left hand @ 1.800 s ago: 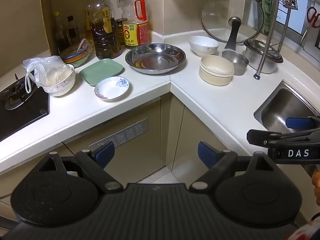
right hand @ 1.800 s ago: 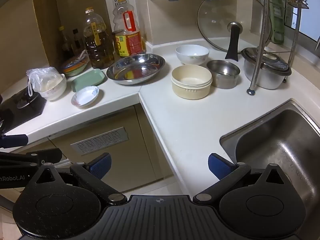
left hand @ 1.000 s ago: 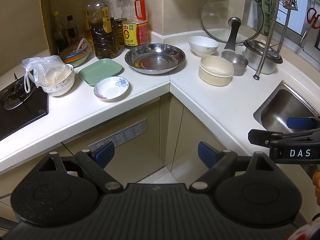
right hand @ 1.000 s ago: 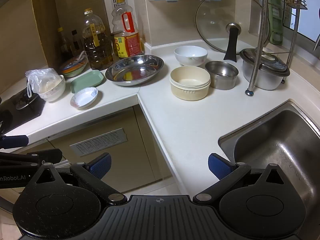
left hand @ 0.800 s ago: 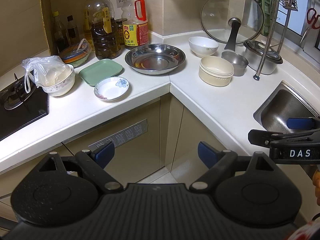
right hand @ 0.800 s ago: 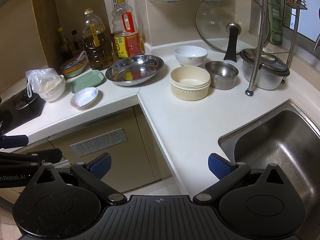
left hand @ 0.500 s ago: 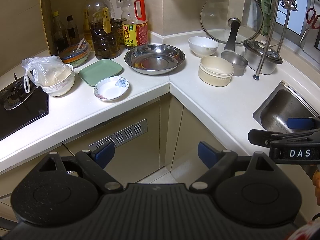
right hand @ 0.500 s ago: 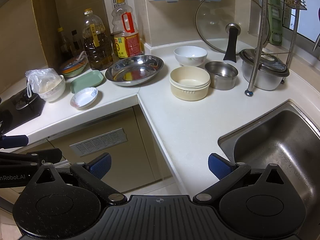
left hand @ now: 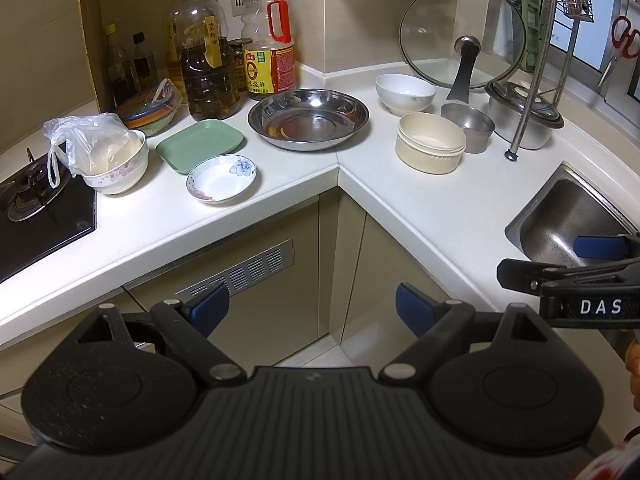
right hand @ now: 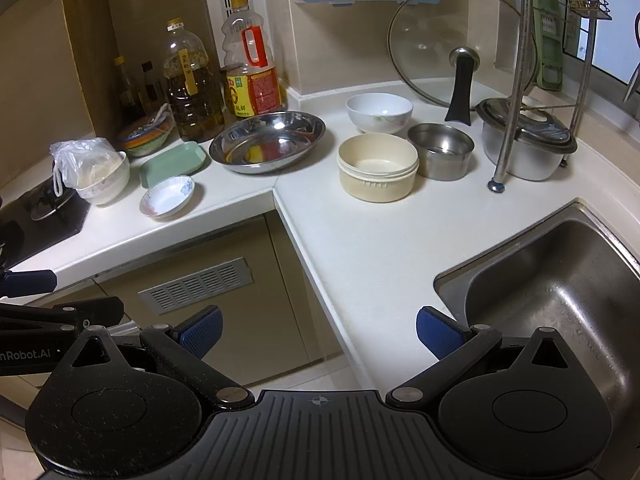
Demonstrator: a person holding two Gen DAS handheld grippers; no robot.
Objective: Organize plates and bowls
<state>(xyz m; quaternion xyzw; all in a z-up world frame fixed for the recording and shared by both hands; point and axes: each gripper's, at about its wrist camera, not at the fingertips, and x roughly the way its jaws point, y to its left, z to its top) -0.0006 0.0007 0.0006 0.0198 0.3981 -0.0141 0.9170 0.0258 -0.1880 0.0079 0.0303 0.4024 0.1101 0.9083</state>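
Left wrist view: left gripper (left hand: pixel 312 308) jaws wide, empty, off the counter (left hand: pixel 420 208) edge; floral saucer (left hand: pixel 221 178) sat just beside green plate (left hand: pixel 199 145), steel basin (left hand: pixel 308 118) behind. Right wrist view: right gripper (right hand: pixel 318 330) jaws wide, empty; cream bowl (right hand: pixel 378 166) touched steel cup (right hand: pixel 441 151), white bowl (right hand: pixel 379 112) behind, sink (right hand: pixel 520 280) near.

Slight viewpoint drift only. Right wrist view: cream bowl (right hand: pixel 378 168) and steel basin (right hand: pixel 267 141) sit marginally lower-left in frame than 1.8 s ago. Left wrist view: near-identical framing. No dish has moved on the counter (right hand: pixel 360 248).
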